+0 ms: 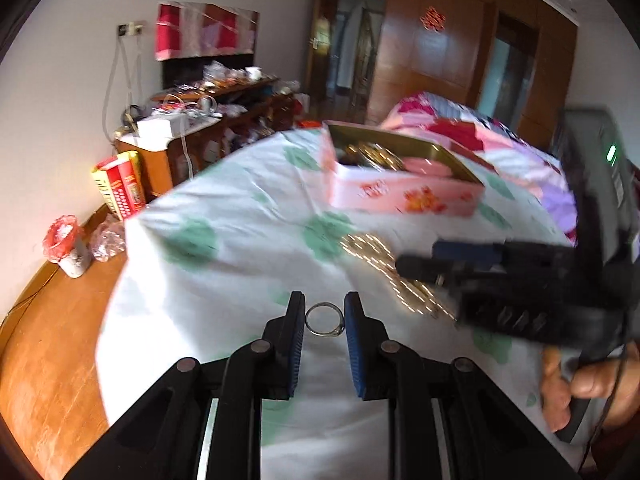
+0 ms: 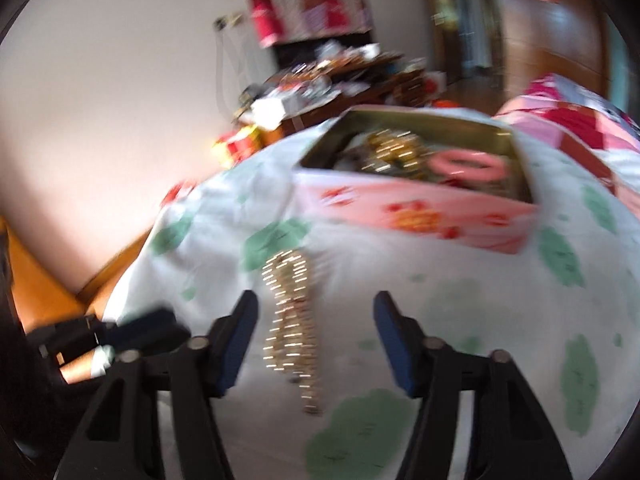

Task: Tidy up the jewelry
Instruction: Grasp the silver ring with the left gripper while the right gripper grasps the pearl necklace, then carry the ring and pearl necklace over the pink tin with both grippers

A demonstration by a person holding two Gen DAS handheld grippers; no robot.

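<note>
My left gripper (image 1: 324,312) is shut on a silver ring (image 1: 325,320), held between its blue pads above the white and green cloth (image 1: 224,248). A gold chain (image 1: 384,268) lies on the cloth ahead and to the right. My right gripper (image 2: 316,320) is open and empty, with the gold chain (image 2: 294,320) lying between and ahead of its fingers. A pink floral tin box (image 1: 400,184), open, holds gold jewelry and a pink bangle (image 2: 468,166). The box (image 2: 420,212) stands beyond the chain. The right gripper's body (image 1: 520,280) shows in the left wrist view.
The cloth covers a round wooden table (image 1: 52,340). A wrapped cup (image 1: 68,248) and a crumpled bag (image 1: 108,236) sit on its bare left edge. A cluttered cabinet (image 1: 192,128) stands by the wall, and a bed with a pink quilt (image 1: 480,132) lies behind.
</note>
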